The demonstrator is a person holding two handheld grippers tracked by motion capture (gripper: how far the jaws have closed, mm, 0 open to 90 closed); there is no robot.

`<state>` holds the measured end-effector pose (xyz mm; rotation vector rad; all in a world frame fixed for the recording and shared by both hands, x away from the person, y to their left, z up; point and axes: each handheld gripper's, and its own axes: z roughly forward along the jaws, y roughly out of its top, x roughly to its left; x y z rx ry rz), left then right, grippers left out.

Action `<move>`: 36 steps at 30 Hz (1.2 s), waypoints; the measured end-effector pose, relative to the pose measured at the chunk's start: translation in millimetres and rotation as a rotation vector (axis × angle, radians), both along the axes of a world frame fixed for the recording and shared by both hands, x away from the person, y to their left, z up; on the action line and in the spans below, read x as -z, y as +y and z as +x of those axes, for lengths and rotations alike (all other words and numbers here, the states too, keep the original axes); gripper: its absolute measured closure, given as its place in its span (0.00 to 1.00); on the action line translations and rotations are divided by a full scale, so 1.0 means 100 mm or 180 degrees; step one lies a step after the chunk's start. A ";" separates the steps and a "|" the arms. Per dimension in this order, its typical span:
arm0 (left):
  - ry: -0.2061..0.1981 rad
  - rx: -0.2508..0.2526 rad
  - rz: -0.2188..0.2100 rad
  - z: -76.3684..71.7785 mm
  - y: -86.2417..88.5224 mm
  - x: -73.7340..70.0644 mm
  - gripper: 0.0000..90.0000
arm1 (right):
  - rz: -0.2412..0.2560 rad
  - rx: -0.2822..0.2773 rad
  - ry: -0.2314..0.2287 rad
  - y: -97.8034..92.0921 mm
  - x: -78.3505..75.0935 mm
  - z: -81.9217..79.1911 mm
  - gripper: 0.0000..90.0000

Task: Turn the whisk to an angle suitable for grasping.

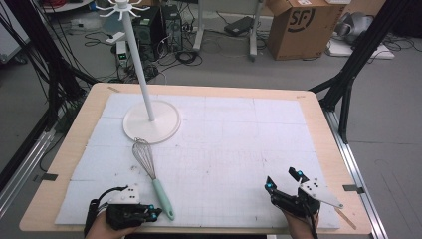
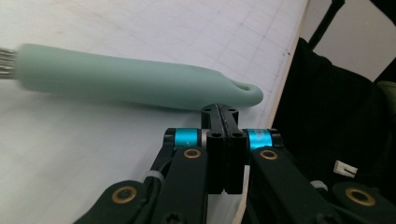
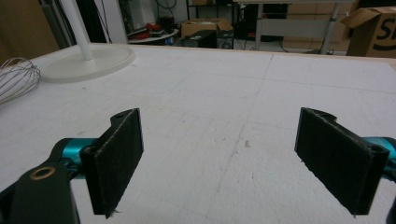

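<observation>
A whisk point(image 1: 152, 175) with a wire head and a mint-green handle point(image 2: 135, 77) lies on the white mat, handle toward the front edge. My left gripper point(image 1: 155, 214) sits at the front left, shut with nothing between its jaws, its tips point(image 2: 220, 111) just short of the handle's looped end. My right gripper point(image 1: 283, 180) rests at the front right, open and empty; its pads point(image 3: 116, 156) stand wide apart over bare mat. A white hook stand point(image 1: 151, 117) with a round base rises at the back left, just beyond the whisk's wire head point(image 3: 16, 79).
The white mat point(image 1: 239, 144) covers most of the wooden table point(image 1: 323, 129). Black frame legs stand left and right of the table. A cardboard box point(image 1: 298, 25), cables and equipment sit on the floor beyond.
</observation>
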<state>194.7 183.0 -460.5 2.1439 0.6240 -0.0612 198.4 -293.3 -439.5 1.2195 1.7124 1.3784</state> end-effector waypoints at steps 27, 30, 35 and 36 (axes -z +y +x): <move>0.0082 -0.0057 0.0059 0.21 -0.48 -0.02 1.00 | 0.0038 0.0000 -0.0002 -0.01 -0.01 -0.01 0.16; 0.0081 -0.0077 0.0061 0.25 -0.53 -0.02 1.00 | 0.0038 0.0004 -0.0008 -0.02 -0.01 0.00 0.16; 0.0105 -0.0099 0.0046 0.34 -0.61 -0.02 1.00 | 0.0047 0.0003 -0.0001 -0.02 -0.01 -0.01 0.16; 0.0118 -0.0105 0.0040 0.36 -0.63 -0.02 1.00 | 0.0035 0.0004 -0.0020 -0.02 -0.01 0.00 0.16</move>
